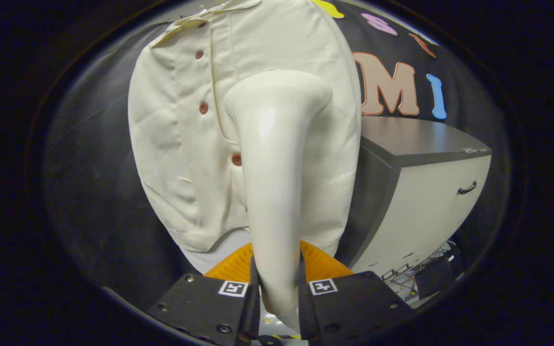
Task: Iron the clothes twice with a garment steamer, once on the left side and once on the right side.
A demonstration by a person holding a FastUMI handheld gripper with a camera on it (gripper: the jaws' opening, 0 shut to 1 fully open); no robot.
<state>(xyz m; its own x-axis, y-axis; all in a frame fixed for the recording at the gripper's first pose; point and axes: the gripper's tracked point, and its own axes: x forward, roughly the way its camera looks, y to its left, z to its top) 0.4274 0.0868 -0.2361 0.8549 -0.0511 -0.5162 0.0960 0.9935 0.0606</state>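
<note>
Plainly, the gripper [277, 293] is clamped on the garment steamer [272, 182], both fingers pressing the lower stretch of its pale handle from either side, so the tool stands upright along the line of the fingers with its wide head up and facing the cloth. That low hold seems chosen to let the head reach high on the garment while the gripper stays below the hem. Just ahead, the cream shirt [185, 134] hangs flat against the booth's dark wall, its button placket [203, 107] running down to the left of the steamer, the collar at the top. The steamer head lies over the panel to the right of the buttons, near chest height; whether it touches the fabric I cannot tell. Hanging the shirt free and straight likely keeps it taut enough for a long stroke. Behind the fingers an orange ribbed part [322, 263] shows below the hem; I cannot say what it is. Off to the right stands a cabinet [426, 211] with a dark top and a drawer handle, well apart from the shirt.
</note>
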